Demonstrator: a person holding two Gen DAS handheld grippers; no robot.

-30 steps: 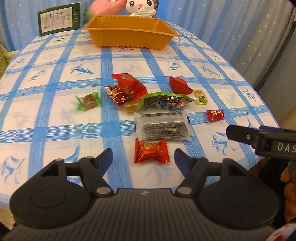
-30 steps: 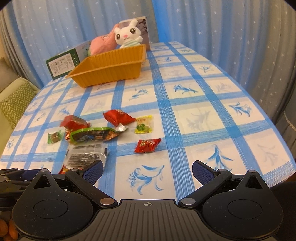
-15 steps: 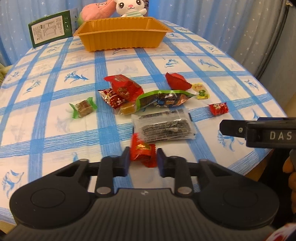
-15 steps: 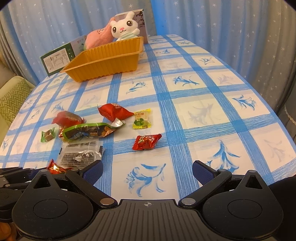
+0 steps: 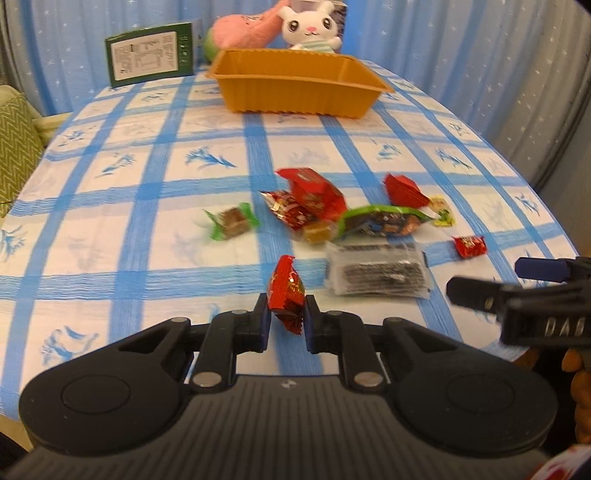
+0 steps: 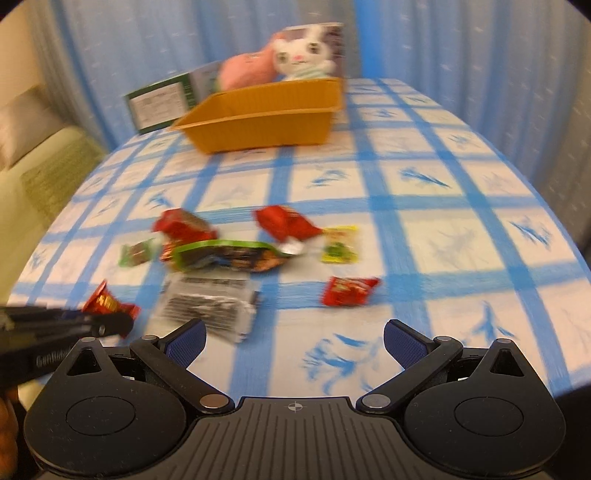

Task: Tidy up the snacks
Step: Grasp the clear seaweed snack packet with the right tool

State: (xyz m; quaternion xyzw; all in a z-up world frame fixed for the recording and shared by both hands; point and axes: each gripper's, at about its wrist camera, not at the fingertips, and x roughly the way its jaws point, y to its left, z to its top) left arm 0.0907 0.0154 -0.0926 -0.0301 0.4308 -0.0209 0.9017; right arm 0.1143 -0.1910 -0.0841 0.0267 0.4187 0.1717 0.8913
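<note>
L gripper (image 5: 287,317) clamped on red candy (image 5: 287,293), pads pressing both sides, candy upright, raised off cloth (image 5: 110,258). Also seen from R wrist view at far left, red wrapper poking past L fingertips. R gripper (image 6: 293,341) wide apart, nothing between pads (image 6: 184,341), hovering over cloth near table edge; in L view seen at right edge, side-on.

Just beyond: clear pkt w/ dark contents (image 5: 376,271) flat on cloth, right of held candy. Small red pkt (image 5: 470,246) further right, apart from rest. Behind clear pkt: long green-edged pkt (image 5: 384,221), touching amber sweet (image 5: 317,233) at its left end. Green-wrapped sweet (image 5: 232,219) off to left, alone. Red bag (image 5: 314,192) over foil-red sweet (image 5: 286,210), touching. Second red bag (image 5: 404,190) to right, yellow pkt (image 5: 443,216) beside it.

Far end: orange tray (image 5: 295,92), looks empty from here. Green box (image 5: 149,59) standing left of tray. Bunny toy (image 5: 312,27) and pink plush (image 5: 243,31) behind tray. Blue curtain (image 5: 443,44) at back.
</note>
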